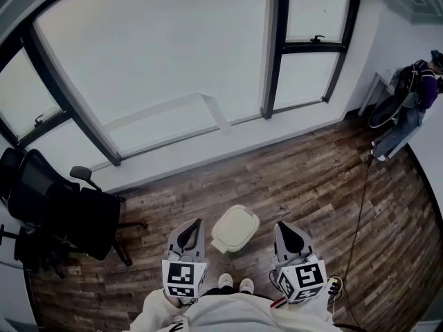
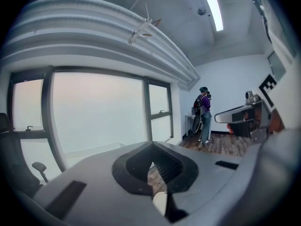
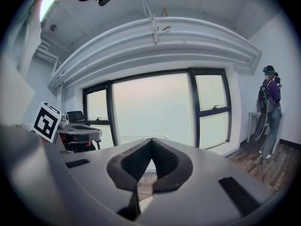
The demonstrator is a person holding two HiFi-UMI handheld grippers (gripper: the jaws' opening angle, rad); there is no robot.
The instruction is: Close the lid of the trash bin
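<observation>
A small cream trash bin (image 1: 235, 228) stands on the wooden floor just ahead of my feet, and its lid lies flat on top. My left gripper (image 1: 198, 222) hangs to the bin's left and my right gripper (image 1: 279, 225) to its right. Both are held above the floor and apart from the bin, with jaws shut and nothing in them. In the left gripper view the shut left gripper (image 2: 152, 145) points toward the window. A cream sliver of the bin (image 2: 160, 203) shows through the gap below the jaws. The right gripper (image 3: 151, 140) also faces the window.
A black office chair (image 1: 69, 213) stands at the left by the window wall (image 1: 173, 81). A person (image 1: 415, 95) stands at the far right beside a white table (image 1: 383, 83). A thin cable (image 1: 360, 213) runs across the floor on the right.
</observation>
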